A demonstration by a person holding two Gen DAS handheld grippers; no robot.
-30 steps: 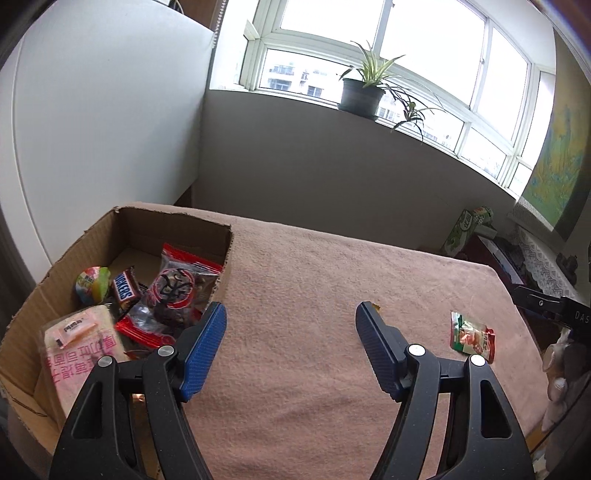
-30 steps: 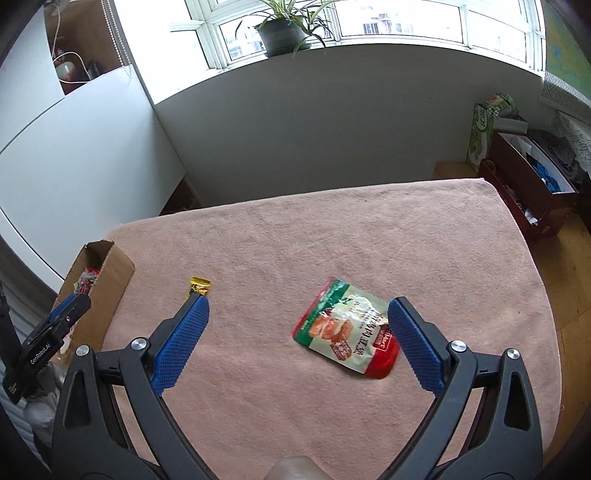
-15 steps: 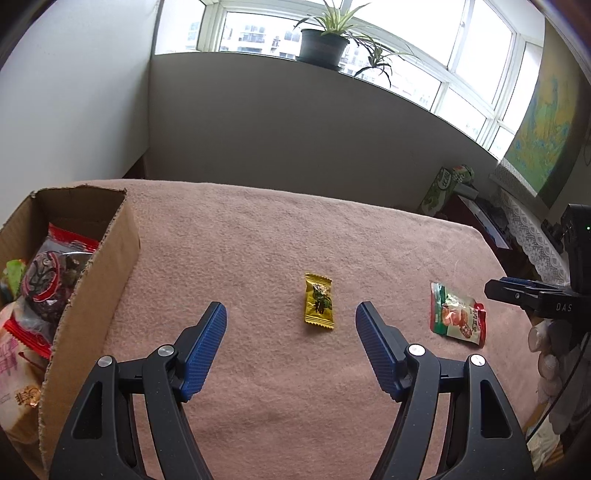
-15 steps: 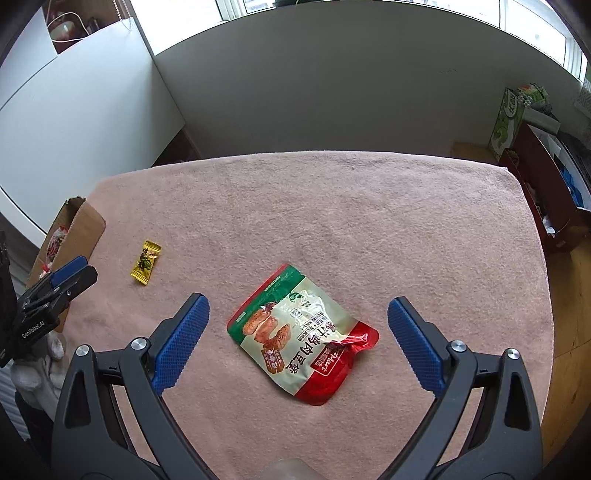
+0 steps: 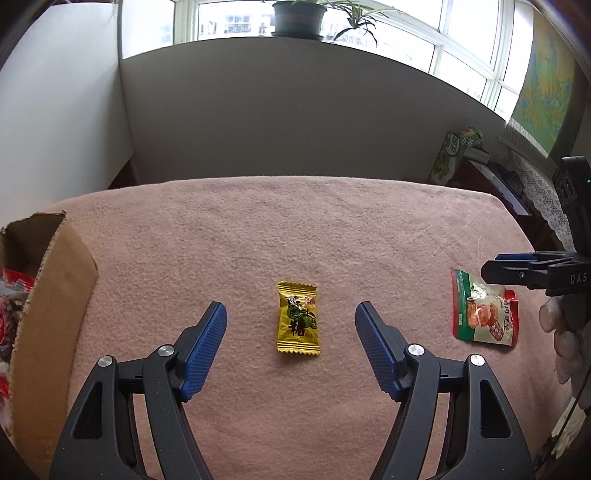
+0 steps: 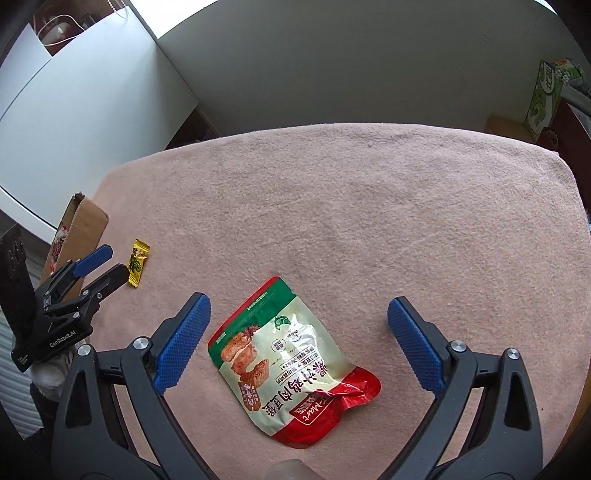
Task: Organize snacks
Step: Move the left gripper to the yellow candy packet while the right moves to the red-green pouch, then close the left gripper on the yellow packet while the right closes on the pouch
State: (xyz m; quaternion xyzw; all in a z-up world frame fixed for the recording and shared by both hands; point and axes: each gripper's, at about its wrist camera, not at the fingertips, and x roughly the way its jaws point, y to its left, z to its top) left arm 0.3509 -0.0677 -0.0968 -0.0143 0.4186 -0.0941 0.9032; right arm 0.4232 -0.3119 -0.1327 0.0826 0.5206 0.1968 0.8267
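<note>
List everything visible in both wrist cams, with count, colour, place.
Small foil candy wrapper: 1, yellow with green print, on the towel between the left gripper's open fingers.
Flat snack pouch: 1, green, white and red, on the towel between the right gripper's open fingers.
Corrugated cardboard box: 1, brown, table's left edge, red-wrapped snacks inside.
Terry towel: 1, pink, covering the table.
Potted plant: 1, dark pot, windowsill.
Carton: 1, green, right of the table.
Left gripper: 1, black with blue pads, open.
Right gripper: 1, black with blue pads, open.
</note>
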